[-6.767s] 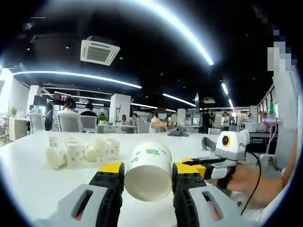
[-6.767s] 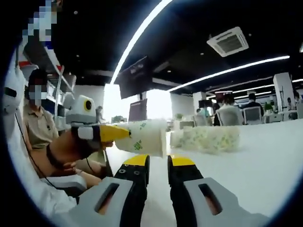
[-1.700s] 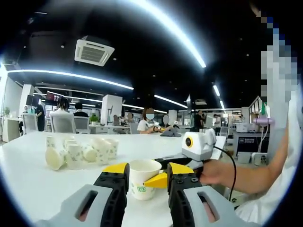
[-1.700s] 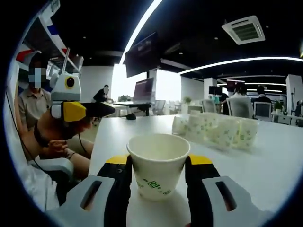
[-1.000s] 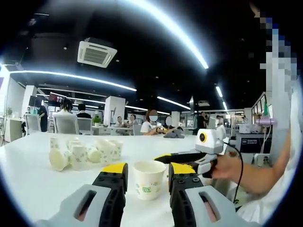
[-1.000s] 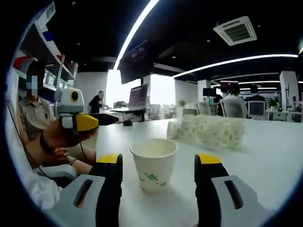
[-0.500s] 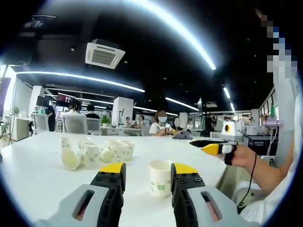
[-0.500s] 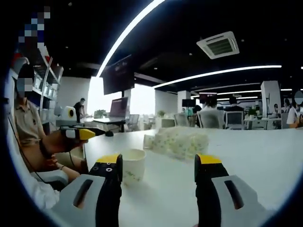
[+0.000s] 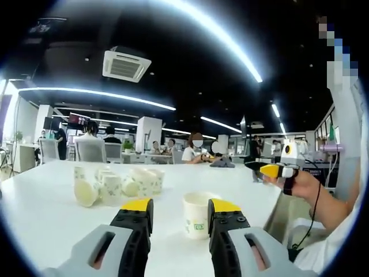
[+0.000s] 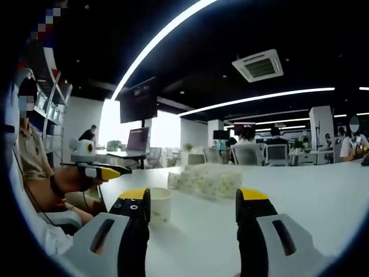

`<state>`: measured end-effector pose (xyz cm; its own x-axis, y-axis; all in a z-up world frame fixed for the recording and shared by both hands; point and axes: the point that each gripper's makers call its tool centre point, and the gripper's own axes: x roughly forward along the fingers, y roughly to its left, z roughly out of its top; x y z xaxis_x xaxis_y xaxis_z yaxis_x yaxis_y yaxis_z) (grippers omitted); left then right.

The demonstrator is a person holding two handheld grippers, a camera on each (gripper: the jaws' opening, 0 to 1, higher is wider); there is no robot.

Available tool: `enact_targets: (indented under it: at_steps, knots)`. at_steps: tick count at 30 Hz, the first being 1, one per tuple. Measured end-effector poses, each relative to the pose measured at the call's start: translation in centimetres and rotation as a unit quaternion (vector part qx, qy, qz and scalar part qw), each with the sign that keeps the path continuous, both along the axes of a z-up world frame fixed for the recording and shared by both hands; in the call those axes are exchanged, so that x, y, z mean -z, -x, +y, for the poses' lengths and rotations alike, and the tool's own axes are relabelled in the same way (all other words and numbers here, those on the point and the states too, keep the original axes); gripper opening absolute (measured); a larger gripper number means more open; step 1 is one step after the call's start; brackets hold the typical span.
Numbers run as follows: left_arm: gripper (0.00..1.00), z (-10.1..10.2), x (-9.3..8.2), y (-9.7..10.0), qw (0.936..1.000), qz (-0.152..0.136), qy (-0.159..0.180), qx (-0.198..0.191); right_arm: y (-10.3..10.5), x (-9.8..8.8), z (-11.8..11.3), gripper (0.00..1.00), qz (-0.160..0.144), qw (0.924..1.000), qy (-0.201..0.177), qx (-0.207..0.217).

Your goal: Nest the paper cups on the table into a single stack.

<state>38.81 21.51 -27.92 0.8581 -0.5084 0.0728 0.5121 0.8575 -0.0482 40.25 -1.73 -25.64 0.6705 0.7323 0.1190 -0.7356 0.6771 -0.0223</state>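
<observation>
White office table (image 9: 46, 202) | upright cup (image 9: 196, 214) ahead, toward right jaw of left gripper (image 9: 179, 209), jaws apart, empty | loose cups (image 9: 115, 184) far-left; nearer left gripper | right gripper (image 10: 193, 202) spread wide, empty

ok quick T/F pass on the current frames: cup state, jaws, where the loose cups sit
1. The lone paper cup stands upright on the table. True.
2. The left gripper is clamped on that cup. False: its jaws are open and the cup stands free just beyond them.
3. The right gripper holds a cup. False: its jaws are wide open with nothing between them.
4. The cluster of loose cups sits farther back on the table, apart from the lone cup. True.
5. Every cup in that cluster stands upright. False: at least one lies on its side, mouth toward the left gripper view's camera.
</observation>
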Motion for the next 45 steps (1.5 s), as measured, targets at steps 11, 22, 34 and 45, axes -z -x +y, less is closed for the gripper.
enact_targets:
  at_steps: [11,22,34,45]
  knots:
    - [0.41,1.1,0.7,-1.1,0.9999,0.008,0.004,-0.01,-0.3,0.2,-0.4,0.62,-0.002,0.9999,-0.011,0.0]
    - [0.42,5.8,-0.1,-5.6,0.9983,0.008,-0.008,-0.057,-0.1,-0.8,-1.1,0.61,-0.015,0.9997,-0.02,0.002]
    - [0.42,10.1,1.7,-11.3,0.9923,0.045,-0.066,-0.095,0.2,-1.1,-0.7,0.61,-0.019,0.9996,-0.021,-0.004]
    - [0.25,11.6,4.4,-18.2,0.9838,0.102,-0.091,-0.116,0.5,-1.1,0.0,0.6,-0.019,0.9997,-0.014,-0.009]
